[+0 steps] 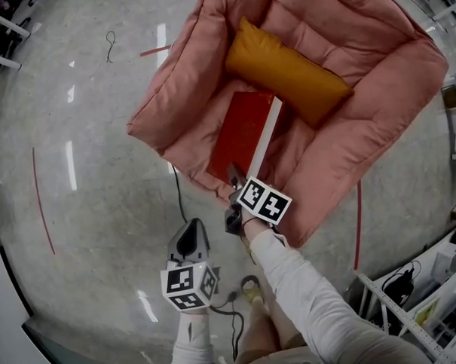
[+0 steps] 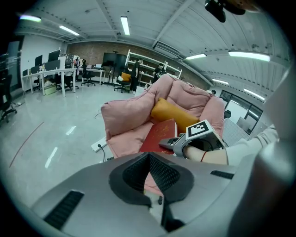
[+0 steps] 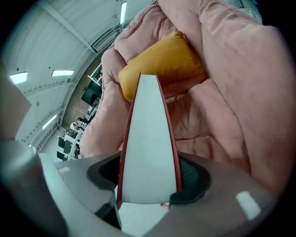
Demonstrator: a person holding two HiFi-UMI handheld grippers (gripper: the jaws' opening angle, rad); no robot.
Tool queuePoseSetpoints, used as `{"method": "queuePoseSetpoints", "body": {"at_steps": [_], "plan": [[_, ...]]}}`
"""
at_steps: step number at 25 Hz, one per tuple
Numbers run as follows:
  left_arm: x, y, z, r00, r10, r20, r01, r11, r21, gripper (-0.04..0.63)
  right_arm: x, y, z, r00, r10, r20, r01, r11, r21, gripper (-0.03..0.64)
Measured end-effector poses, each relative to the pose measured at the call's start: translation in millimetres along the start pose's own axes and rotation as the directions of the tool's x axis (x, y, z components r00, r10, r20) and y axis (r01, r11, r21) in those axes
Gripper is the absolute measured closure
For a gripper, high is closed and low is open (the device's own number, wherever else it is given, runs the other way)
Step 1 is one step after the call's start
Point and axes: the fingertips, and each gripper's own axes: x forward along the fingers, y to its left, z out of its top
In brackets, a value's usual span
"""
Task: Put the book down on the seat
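Observation:
A thick red book (image 1: 245,131) with white page edges lies tilted over the front of the pink cushioned seat (image 1: 363,156), just below a yellow pillow (image 1: 283,69). My right gripper (image 1: 235,177) is shut on the book's near end. In the right gripper view the book (image 3: 148,139) fills the space between the jaws (image 3: 148,185) and points toward the pillow (image 3: 162,65). My left gripper (image 1: 191,236) hangs over the floor in front of the seat, shut and with nothing in it. The left gripper view shows its jaws (image 2: 150,185) closed together, with the book (image 2: 162,134) beyond them.
A black cable (image 1: 179,195) runs across the glossy floor near the seat's front corner, and a power strip (image 2: 98,146) lies beside it. Red tape lines (image 1: 40,201) mark the floor. White shelving (image 1: 422,297) stands at the right; desks (image 2: 51,74) are far off.

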Motion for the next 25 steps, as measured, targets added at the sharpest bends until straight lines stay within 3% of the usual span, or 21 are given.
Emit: {"method": "queuePoseSetpoints", "body": {"at_steps": [9, 25], "plan": [[-10, -16, 3, 1.0, -0.02, 0.022, 0.02, 1.0, 0.015, 0.591, -31, -14, -3, 0.999, -0.036, 0.032, 0.037, 0.998, -0.047, 0.314], [-49, -34, 7, 0.998, -0.039, 0.053, 0.038, 0.999, 0.02, 0.591, -97, 8, 12, 0.993, 0.04, 0.111, -0.026, 0.992, -0.125, 0.305]]}}
